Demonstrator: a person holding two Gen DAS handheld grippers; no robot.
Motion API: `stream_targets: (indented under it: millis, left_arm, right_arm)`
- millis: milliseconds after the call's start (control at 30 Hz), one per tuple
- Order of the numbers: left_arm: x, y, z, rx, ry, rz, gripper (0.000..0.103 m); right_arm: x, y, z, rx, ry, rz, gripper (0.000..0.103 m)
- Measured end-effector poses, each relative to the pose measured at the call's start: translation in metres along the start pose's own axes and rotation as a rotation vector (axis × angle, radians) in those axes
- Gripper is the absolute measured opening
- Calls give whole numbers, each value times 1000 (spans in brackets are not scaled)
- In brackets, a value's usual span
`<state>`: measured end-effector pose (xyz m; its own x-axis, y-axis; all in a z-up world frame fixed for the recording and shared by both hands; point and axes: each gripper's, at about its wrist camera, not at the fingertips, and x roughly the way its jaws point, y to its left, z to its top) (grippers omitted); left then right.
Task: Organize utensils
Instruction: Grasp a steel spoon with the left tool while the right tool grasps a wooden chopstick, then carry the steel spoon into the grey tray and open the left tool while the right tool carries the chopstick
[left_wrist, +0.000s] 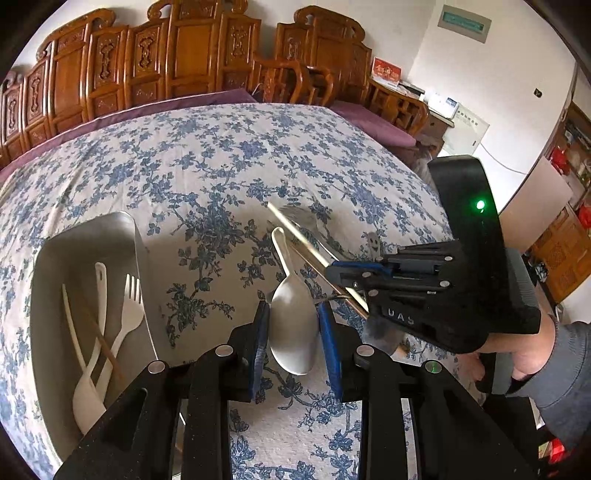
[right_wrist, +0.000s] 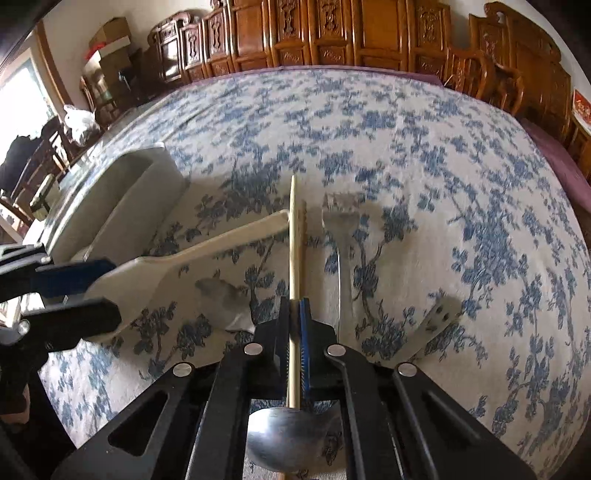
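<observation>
My left gripper (left_wrist: 292, 314) is shut on the bowl of a white rice spoon (left_wrist: 291, 325), whose handle points away; it also shows in the right wrist view (right_wrist: 177, 258). My right gripper (right_wrist: 295, 317) is shut on a wooden chopstick (right_wrist: 294, 258), seen from the left wrist too (left_wrist: 295, 236). A metal tray (left_wrist: 92, 240) at the left holds a white fork (left_wrist: 123, 325), white spoons and a chopstick. A metal fork (right_wrist: 345, 258) and a metal spoon (right_wrist: 291, 439) lie under my right gripper.
The table wears a blue floral cloth (left_wrist: 207, 155). A small white utensil handle (right_wrist: 432, 325) lies right of the metal fork. Carved wooden chairs (left_wrist: 147, 62) line the far side. The tray also shows at the left in the right wrist view (right_wrist: 129, 206).
</observation>
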<state>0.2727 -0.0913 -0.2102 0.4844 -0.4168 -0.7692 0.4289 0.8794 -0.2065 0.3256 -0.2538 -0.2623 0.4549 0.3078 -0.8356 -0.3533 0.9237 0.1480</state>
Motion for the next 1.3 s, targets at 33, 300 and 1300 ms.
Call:
stream_targets:
  millis: [33, 300, 1300]
  left_arm:
    - [-2, 0, 1, 1, -5, 0, 26]
    - [-23, 0, 5, 3, -48, 8, 26]
    - [-102, 69, -11, -87, -117, 203, 26]
  right_arm:
    - [-3, 0, 2, 5, -17, -5, 6]
    - [-34, 1, 19, -21, -158, -83, 6]
    - [-82, 69, 29, -115, -223, -48, 6]
